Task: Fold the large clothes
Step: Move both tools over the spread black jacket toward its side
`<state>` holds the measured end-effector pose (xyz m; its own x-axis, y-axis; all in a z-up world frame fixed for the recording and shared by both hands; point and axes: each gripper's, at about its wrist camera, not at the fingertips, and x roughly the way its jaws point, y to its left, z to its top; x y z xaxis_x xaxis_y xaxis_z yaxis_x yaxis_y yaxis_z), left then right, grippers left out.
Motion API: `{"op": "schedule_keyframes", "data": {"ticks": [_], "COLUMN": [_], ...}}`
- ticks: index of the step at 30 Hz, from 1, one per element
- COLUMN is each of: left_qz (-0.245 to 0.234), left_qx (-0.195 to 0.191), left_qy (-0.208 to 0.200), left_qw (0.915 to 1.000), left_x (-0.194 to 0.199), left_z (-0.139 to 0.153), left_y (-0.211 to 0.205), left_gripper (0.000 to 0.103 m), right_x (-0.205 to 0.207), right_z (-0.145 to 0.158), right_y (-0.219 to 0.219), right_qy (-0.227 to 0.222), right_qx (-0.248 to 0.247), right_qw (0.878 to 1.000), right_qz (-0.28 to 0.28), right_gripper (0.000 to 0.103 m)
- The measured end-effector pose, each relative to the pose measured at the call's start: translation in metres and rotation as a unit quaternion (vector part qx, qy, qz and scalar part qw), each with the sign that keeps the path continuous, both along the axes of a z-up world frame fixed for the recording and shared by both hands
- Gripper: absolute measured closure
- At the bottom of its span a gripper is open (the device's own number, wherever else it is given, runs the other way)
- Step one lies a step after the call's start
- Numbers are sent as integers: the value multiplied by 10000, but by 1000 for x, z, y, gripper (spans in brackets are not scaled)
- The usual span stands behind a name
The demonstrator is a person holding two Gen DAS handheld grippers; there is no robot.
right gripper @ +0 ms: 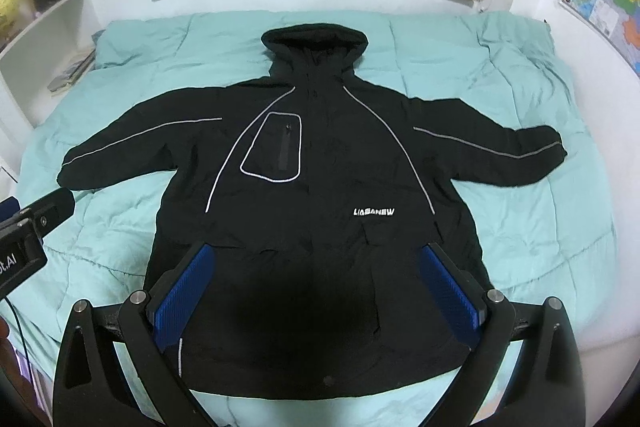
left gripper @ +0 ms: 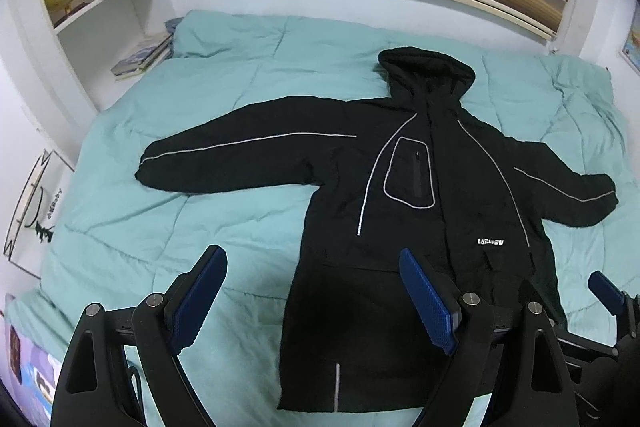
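Nothing folded yet: black jacket (right gripper: 320,187) spread flat mid-frame on teal quilt (right gripper: 540,227), left gripper (left gripper: 312,303) and right gripper (right gripper: 316,299) gaping wide, empty, probably needing a sleeve pinched first.

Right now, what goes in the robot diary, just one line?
jacket: flat, unfolded on bed | left gripper: open | right gripper: open
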<state>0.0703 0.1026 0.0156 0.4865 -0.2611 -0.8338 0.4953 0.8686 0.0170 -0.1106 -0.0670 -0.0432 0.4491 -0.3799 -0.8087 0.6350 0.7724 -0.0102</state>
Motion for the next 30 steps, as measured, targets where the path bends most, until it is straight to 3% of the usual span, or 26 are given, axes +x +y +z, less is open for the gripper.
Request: {"op": "schedule_keyframes", "data": {"ticks": [16,30], "left_qz": [-259,-222], "left_qx": [-117,-39], "left_qy": [53,267], "left_qw": [9996,9994], "left_x": [38,76], "left_z": [-11,-29], "left_y": [9,11], "left_gripper": [14,14], "right_x": [28,69], "right_z": [-5,-17], "right_y": [14,16], "right_qy": [2,238], "right_qx": [115,249], "right_qw": [9995,9993], "right_qz": [-293,-161], "right_gripper": [1,1]}}
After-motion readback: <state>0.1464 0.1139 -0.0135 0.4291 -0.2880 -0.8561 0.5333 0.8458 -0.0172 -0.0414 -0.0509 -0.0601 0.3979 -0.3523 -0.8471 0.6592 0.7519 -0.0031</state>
